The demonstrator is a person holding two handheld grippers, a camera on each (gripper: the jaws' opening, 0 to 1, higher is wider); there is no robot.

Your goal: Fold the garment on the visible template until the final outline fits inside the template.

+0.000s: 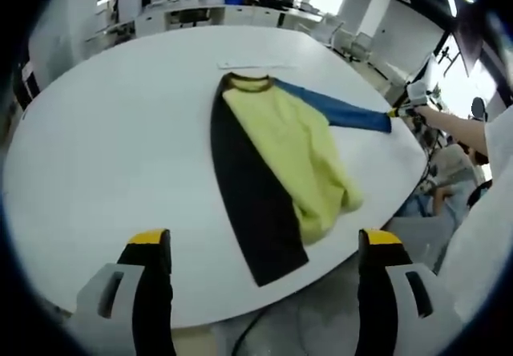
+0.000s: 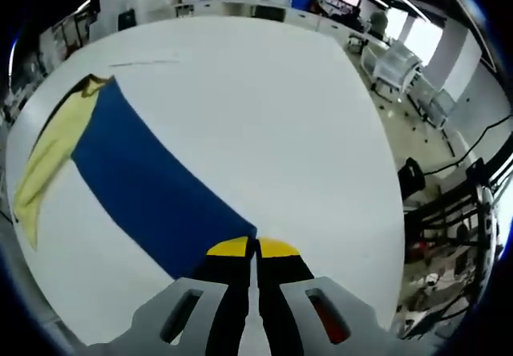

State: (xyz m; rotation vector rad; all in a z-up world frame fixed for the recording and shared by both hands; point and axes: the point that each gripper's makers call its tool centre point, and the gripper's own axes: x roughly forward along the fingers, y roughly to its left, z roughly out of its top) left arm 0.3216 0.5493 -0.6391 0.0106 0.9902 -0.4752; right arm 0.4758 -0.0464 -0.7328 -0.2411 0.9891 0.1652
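A long-sleeved garment lies flat on the white oval table [image 1: 120,147]. Its body [image 1: 296,143] is yellow, one side and sleeve [image 1: 248,196] black, the other sleeve [image 1: 341,114] blue. The blue sleeve is stretched out straight toward the table's right edge, where my right gripper [image 1: 398,112] is shut on its cuff. In the right gripper view the jaws [image 2: 256,248] meet on the end of the blue sleeve [image 2: 152,188], and the yellow body [image 2: 44,159] lies far left. My left gripper [image 1: 263,242] hangs open above the near table edge, short of the black hem, with nothing in it.
A faint thin line [image 1: 248,66] marks the table just beyond the collar. A person's gloved hand and arm [image 1: 449,119] reach in from the right. Office desks and chairs [image 1: 200,3] stand behind the table, and chairs and cables [image 2: 417,75] lie past its right edge.
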